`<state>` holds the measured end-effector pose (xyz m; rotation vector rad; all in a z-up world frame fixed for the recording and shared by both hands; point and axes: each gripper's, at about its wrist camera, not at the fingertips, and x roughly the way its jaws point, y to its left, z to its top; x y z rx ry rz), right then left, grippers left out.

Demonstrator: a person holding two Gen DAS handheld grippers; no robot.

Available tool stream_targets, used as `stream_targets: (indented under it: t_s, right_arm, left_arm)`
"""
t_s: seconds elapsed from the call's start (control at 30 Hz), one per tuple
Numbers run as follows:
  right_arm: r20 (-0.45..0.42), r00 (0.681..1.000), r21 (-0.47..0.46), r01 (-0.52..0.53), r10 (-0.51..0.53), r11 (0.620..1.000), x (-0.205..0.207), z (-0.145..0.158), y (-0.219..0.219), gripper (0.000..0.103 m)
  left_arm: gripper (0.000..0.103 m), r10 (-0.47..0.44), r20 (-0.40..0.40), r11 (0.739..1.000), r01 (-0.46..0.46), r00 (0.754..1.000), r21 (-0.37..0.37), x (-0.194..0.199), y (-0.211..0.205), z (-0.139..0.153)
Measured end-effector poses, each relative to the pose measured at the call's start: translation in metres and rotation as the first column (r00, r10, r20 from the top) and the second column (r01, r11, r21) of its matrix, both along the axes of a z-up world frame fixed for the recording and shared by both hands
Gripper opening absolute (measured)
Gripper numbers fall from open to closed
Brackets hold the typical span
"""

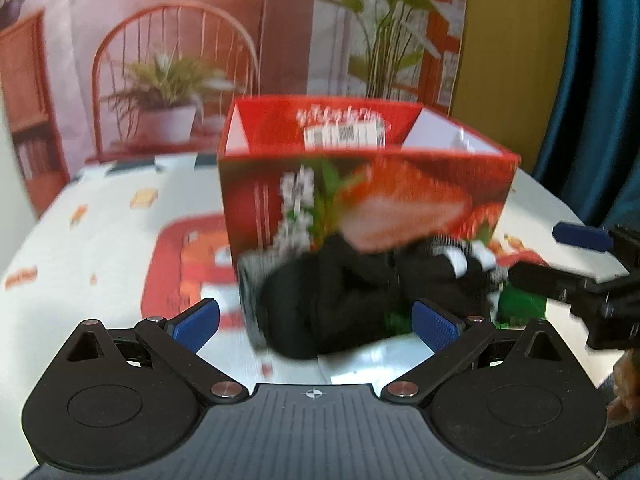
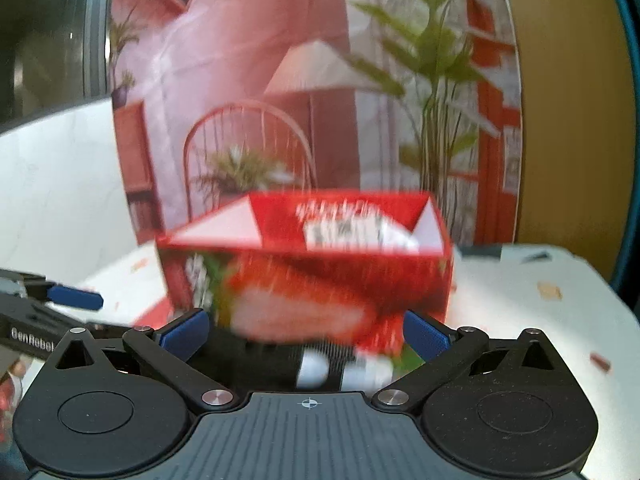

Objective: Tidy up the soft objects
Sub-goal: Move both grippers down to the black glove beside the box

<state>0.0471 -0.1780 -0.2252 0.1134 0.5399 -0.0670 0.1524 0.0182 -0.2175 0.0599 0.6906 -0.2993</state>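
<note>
Both jaws are standing released: left hand-held gripper [image 1: 316,318] and right hand-held gripper [image 2: 306,334] are holding nothing. A black knitted soft bundle with white stripes [image 1: 344,296] is lying on the patterned desk [image 1: 100,248] just ahead of both, against the open red strawberry-printed cardboard box [image 1: 360,192]. Step seemingly between grasps; next, regrasping the bundle and lifting it over the box rim.
</note>
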Motion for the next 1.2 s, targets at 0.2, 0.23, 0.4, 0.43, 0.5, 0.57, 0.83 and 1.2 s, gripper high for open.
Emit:
stream_targets:
  t_s: [0.2, 0.23, 0.4, 0.43, 0.5, 0.57, 0.83, 1.2]
  right_arm:
    - [-0.141, 0.988, -0.031, -0.061, 0.056, 0.998, -0.015, -0.031, 0.02, 0.103]
    - [-0.153, 0.987, -0.034, -0.065, 0.059, 0.997, -0.016, -0.035, 0.023, 0.103]
    - [-0.137, 0.989, -0.068, -0.073, 0.063, 0.995, -0.017, -0.039, 0.03, 0.103]
    - [-0.125, 0.99, -0.075, -0.075, 0.065, 0.994, -0.019, -0.04, 0.032, 0.103]
    - [-0.108, 0.992, -0.082, -0.076, 0.067, 0.994, -0.019, -0.04, 0.031, 0.103]
    - [-0.092, 0.994, -0.077, -0.07, 0.063, 0.995, -0.018, -0.04, 0.026, 0.102]
    - [-0.043, 0.997, 0.004, -0.071, 0.071, 0.997, -0.004, -0.035, 0.015, 0.08]
    - [-0.082, 0.993, 0.114, 0.094, -0.085, 0.989, 0.051, -0.051, -0.023, 0.077]
  left_arm:
    - [0.103, 0.031, -0.061, 0.999, -0.032, 0.998, -0.003, -0.01, 0.005, -0.022]
    - [0.103, 0.033, -0.064, 0.999, -0.033, 0.997, 0.001, -0.011, 0.006, -0.025]
    - [0.103, 0.056, -0.067, 0.998, -0.056, 0.996, -0.002, -0.013, 0.011, -0.03]
    - [0.103, 0.062, -0.068, 0.998, -0.063, 0.996, -0.018, -0.013, 0.014, -0.03]
    - [0.103, 0.076, -0.069, 0.996, -0.08, 0.995, -0.047, -0.012, 0.019, -0.031]
    - [0.103, 0.097, -0.061, 0.992, -0.101, 0.993, -0.077, -0.012, 0.025, -0.03]
    - [0.103, 0.137, -0.015, 0.981, -0.138, 0.99, -0.134, -0.012, 0.031, -0.024]
    - [0.093, 0.048, 0.024, 0.991, -0.045, 0.999, -0.122, 0.02, 0.008, -0.01]
